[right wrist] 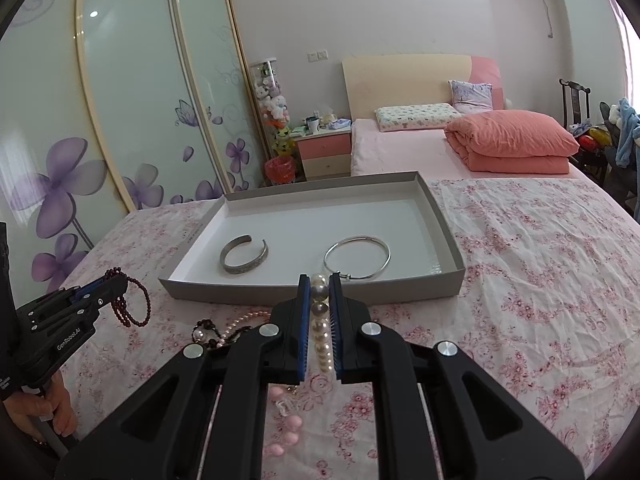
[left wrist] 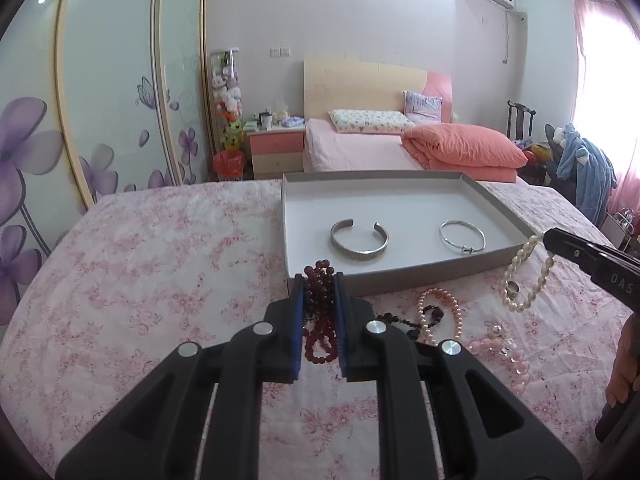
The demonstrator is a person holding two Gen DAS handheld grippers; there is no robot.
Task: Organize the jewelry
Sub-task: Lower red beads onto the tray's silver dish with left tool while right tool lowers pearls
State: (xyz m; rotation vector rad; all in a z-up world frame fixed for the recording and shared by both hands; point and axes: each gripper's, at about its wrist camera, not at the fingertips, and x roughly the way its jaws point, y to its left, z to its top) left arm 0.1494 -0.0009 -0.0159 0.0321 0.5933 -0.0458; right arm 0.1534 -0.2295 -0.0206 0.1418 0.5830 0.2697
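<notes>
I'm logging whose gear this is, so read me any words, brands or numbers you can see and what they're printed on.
"GenRobot.AI": on the side of the left claw, seen from the right wrist.
"DAS": on the right claw, cut off at the picture's edge.
Small print on the tray rim: too small to read.

Soft daylight floods in from the pink-curtained window (left wrist: 600,80) at right — blown out there; shadows faint, fisheye edges bent and dark-cornered.
</notes>
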